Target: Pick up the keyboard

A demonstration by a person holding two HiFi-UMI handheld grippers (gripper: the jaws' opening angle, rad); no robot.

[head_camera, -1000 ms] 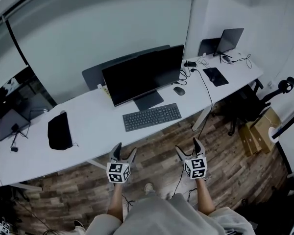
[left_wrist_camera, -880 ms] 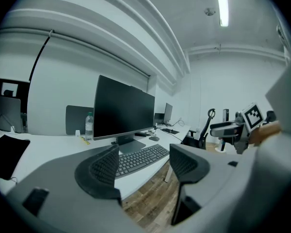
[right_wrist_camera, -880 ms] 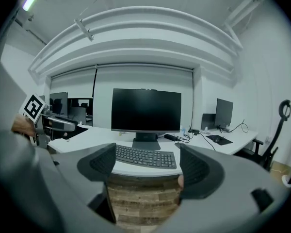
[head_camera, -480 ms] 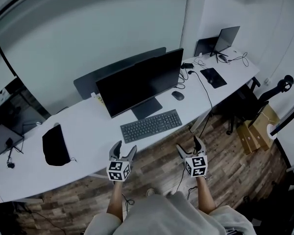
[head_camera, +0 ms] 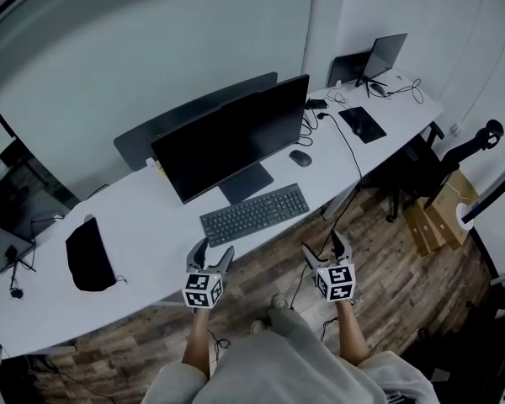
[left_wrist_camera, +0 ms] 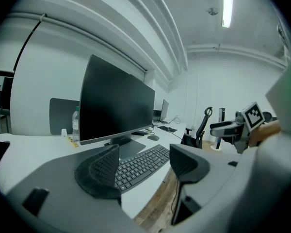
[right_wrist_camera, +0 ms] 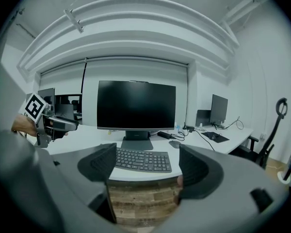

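Head view: the dark keyboard (head_camera: 255, 215) lies mid-frame on the white desk (head_camera: 151, 217), in front of the monitor (head_camera: 231, 137). The left gripper (head_camera: 212, 255) and right gripper (head_camera: 323, 251) hover below it.

Left gripper view: only here, a bottle (left_wrist_camera: 76, 124) shows left of the monitor. The jaws stand wide apart, empty.

Right gripper view: the jaws gape, empty. The keyboard lies flat at frame centre, number pad at its right.

Keyboard (head_camera: 254, 215): lay flat on white desk (head_camera: 151, 217), just before monitor (head_camera: 231, 137) stand.
Left gripper (head_camera: 214, 251): jaws apart, at desk edge, near keyboard.
Right gripper (head_camera: 322, 248): jaws apart, over wood floor (head_camera: 269, 263).
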